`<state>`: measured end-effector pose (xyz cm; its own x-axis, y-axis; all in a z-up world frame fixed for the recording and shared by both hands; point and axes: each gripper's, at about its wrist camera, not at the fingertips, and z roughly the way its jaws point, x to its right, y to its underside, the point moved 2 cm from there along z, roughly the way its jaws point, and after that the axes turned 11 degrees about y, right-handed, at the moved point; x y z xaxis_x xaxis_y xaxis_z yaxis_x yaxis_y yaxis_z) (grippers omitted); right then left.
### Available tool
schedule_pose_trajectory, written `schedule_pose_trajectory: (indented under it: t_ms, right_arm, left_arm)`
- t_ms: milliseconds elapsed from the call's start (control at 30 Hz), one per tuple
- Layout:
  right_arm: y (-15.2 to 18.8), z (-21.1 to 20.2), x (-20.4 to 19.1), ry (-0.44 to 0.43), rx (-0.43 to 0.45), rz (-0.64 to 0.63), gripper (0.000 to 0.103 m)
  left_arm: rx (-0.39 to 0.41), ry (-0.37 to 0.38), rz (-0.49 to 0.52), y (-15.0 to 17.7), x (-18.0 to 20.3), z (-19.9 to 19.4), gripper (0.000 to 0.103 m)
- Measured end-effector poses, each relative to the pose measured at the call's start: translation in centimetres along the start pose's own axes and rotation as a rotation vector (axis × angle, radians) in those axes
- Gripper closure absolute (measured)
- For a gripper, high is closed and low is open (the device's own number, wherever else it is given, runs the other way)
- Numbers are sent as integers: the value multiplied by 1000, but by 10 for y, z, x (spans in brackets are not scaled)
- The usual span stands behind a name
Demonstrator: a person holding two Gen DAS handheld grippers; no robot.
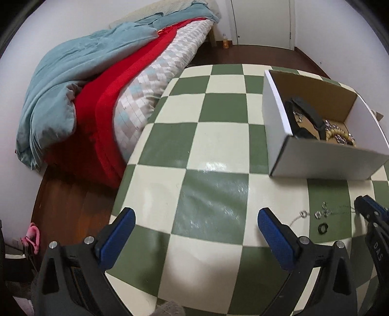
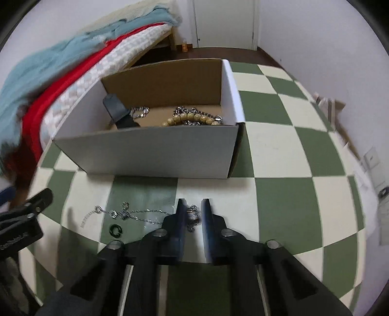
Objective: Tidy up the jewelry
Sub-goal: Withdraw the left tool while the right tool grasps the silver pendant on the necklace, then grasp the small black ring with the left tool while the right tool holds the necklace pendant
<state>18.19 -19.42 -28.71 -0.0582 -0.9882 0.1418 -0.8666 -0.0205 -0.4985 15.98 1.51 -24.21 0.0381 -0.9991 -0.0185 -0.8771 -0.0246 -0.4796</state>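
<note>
A silver necklace (image 2: pixel 136 214) lies stretched across the checkered table (image 2: pixel 279 194), with small silver rings (image 2: pixel 113 213) along it. A dark ring (image 2: pixel 116 231) sits just in front of it. My right gripper (image 2: pixel 193 206) is low over the table, its blue pads narrowed onto the necklace's bunched end (image 2: pixel 193 215). Behind stands a white cardboard box (image 2: pixel 150 150) with a wooden bead bracelet (image 2: pixel 192 119), silver chains and a black item inside. My left gripper (image 1: pixel 197 218) hovers wide open over bare table, left of the necklace (image 1: pixel 323 212) and dark ring (image 1: pixel 322 228).
A bed with a blue duvet (image 1: pixel 80 73) and red blanket (image 1: pixel 109 102) runs beside the table's left edge, over wooden floor (image 1: pixel 68 209). A white door (image 1: pixel 262 21) and a small bottle (image 1: pixel 225 41) are at the back. Paper items (image 2: pixel 374 175) lie off the table's right edge.
</note>
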Motion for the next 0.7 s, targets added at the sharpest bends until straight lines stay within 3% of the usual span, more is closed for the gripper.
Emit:
schedule_pose_trajectory:
  t_ms: [367,700]
  right_arm:
    - [20,-11,92,56,-27,245,91]
    - [35,-4,99,74,-44,254,91]
  left_arm:
    - [-20,132,45,12,49,-2,1]
    - [-33,196,152,13,102,5,5]
